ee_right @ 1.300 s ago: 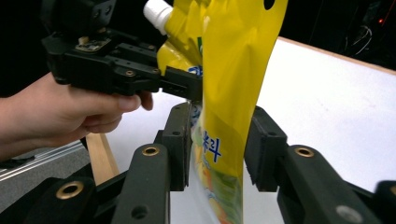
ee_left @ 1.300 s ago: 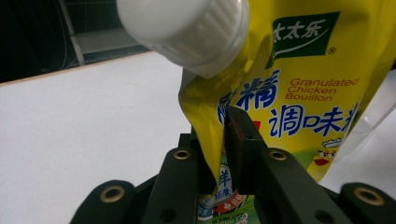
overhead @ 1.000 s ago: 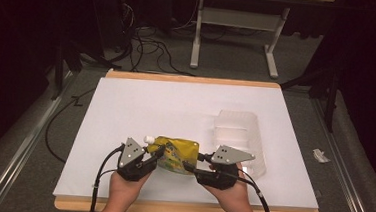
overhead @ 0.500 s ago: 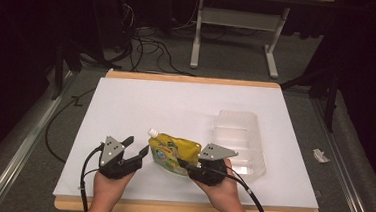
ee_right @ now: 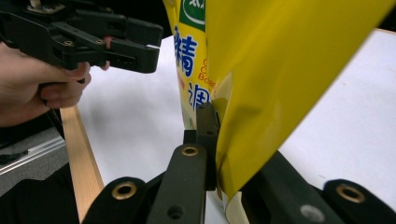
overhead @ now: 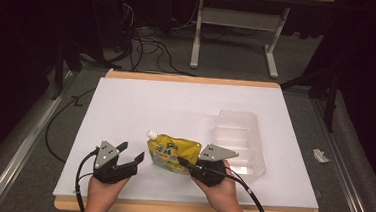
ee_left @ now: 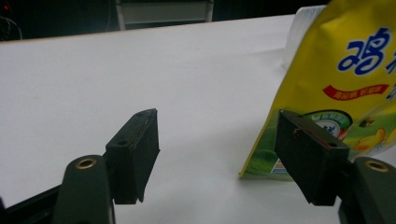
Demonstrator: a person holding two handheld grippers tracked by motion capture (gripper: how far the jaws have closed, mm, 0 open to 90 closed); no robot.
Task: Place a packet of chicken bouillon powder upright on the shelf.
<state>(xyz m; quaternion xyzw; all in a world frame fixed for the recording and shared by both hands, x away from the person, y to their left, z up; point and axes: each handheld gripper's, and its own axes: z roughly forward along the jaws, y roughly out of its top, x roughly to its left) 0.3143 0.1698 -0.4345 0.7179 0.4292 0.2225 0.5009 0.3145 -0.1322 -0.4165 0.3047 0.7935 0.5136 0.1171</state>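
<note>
White sheeting covers the counter (overhead: 140,107) in the high view, with dark floor, cables and a metal frame behind it. A yellow pouch (overhead: 172,152) with a white spout lies near the front edge, and a clear plastic tray (overhead: 239,139) sits just beside it on the right. The left tongs (overhead: 132,153) stand apart from the pouch on its left, their jaws spread with nothing between them; they have just been opening. The right tongs (overhead: 184,162) meet the pouch's right edge.

From the left gripper view, the left tongs (ee_left: 217,154) gape wide over bare white counter (ee_left: 140,74), and the pouch (ee_left: 345,79) stands beside the right-hand jaw, outside the gap.

From the right gripper view, the right tongs (ee_right: 215,140) are clamped on the yellow pouch (ee_right: 271,70), having just been closing, with the film pinched between the jaws. Farther off, a hand (ee_right: 37,79) holds the left tongs (ee_right: 135,44) above the counter's wooden edge (ee_right: 81,154).
</note>
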